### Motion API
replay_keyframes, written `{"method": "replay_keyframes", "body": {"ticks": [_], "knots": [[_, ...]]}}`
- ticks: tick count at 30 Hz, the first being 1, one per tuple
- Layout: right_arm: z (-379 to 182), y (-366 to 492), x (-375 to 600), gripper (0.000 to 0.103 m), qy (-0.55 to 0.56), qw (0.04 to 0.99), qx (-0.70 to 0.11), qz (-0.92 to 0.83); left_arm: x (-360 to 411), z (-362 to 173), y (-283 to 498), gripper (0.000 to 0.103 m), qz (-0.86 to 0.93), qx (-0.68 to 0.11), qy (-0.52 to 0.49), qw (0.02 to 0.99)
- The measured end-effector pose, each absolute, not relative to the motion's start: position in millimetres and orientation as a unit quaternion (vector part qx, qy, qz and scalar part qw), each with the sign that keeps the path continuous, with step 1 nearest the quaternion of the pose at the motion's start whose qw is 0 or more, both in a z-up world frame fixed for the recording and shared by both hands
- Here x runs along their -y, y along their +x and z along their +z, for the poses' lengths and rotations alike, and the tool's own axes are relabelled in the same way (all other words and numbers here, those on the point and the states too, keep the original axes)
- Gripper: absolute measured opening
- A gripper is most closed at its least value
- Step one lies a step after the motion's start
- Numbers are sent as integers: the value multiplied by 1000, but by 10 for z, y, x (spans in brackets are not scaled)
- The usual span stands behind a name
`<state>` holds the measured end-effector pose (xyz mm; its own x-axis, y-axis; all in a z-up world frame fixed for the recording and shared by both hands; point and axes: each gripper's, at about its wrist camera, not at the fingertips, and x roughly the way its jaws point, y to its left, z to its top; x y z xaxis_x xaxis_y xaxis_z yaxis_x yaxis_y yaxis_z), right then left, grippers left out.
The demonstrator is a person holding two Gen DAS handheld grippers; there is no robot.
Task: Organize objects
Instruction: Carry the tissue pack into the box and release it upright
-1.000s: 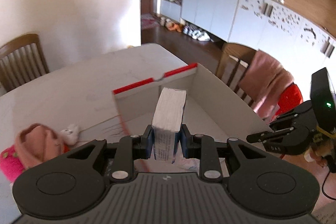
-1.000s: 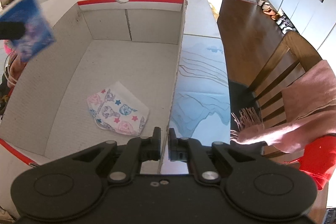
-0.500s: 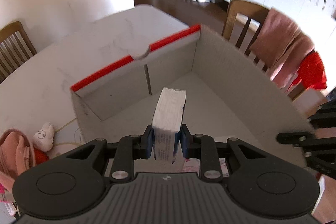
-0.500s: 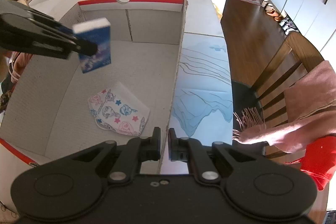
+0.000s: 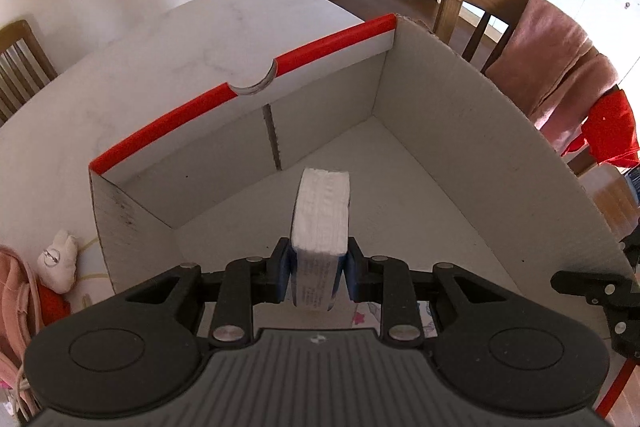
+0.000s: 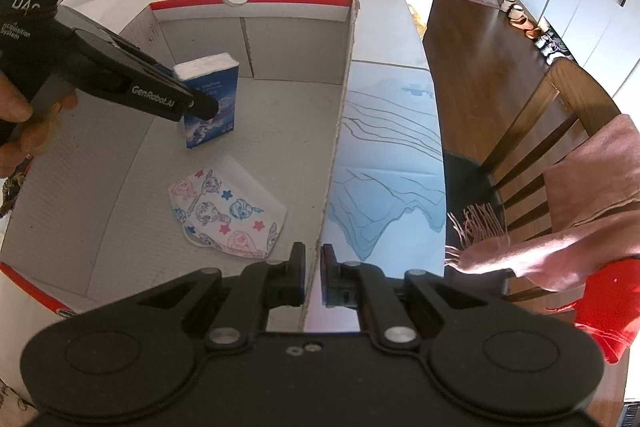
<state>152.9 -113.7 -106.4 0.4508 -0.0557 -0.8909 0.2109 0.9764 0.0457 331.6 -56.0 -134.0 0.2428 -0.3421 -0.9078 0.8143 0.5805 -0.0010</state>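
Left tool pinches the tissue pack by its flat sides, inside the cardboard box. Looks light and squishy. Right tool clamps the box wall.

My left gripper is clamped on a tissue pack, both pads pressing its sides, white end facing away from me. The pack hangs inside an open cardboard box with a red-edged far wall, above the box floor; whether it touches the floor I cannot tell. The box sits on a pale table. Left of the box, on the table, lie a small white plush toy and something pink. A pink cloth drapes a wooden chair beyond the box. My right gripper shows at the right edge, its grip unclear.
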Motion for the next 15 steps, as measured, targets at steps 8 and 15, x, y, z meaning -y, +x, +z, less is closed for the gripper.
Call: {"method": "replay_keyframes", "body": {"ticks": [8, 15], "knots": [[-1057, 1530, 1145, 6, 77, 848, -518, -80, 490, -1364, 3276, 47, -384, -489, 242, 745], [-1059, 1537, 1146, 6, 76, 848, -518, -81, 319, -1179, 3191, 60, -397, -472, 227, 754]]}}
